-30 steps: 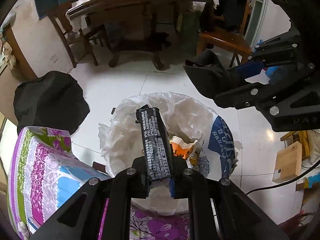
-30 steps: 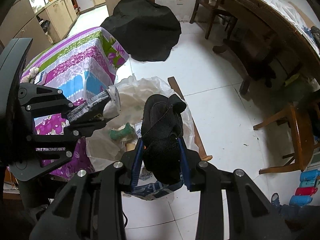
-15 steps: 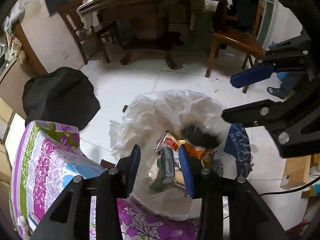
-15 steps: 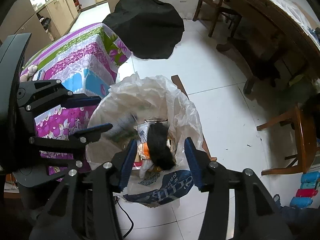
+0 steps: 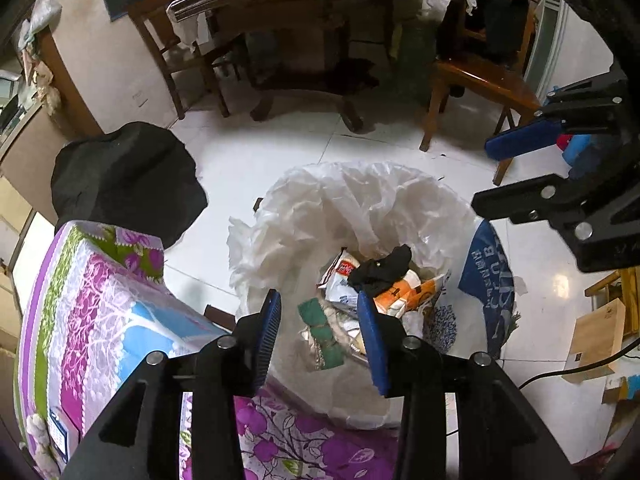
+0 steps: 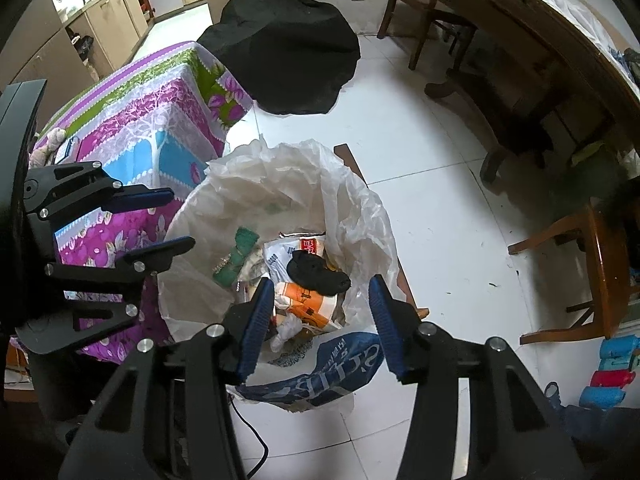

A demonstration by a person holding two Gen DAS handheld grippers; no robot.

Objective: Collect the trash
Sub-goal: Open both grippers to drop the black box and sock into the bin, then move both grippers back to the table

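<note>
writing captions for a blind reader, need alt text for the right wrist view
Open right tongs hang empty over a trash bag on a white tile floor, a black rag lying on the wrappers inside. The left tongs, also open and empty, reach in from the left, in front of a floral cloth.

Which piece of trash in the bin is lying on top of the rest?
The crumpled black cloth lies on top, draped over the orange packet and the white wrapper. The green item sits lower, off to one side.

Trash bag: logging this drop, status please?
Left gripper open, empty. Right gripper open, empty. Black rag lies in trash bag on wrappers. Nothing in the way.
</note>
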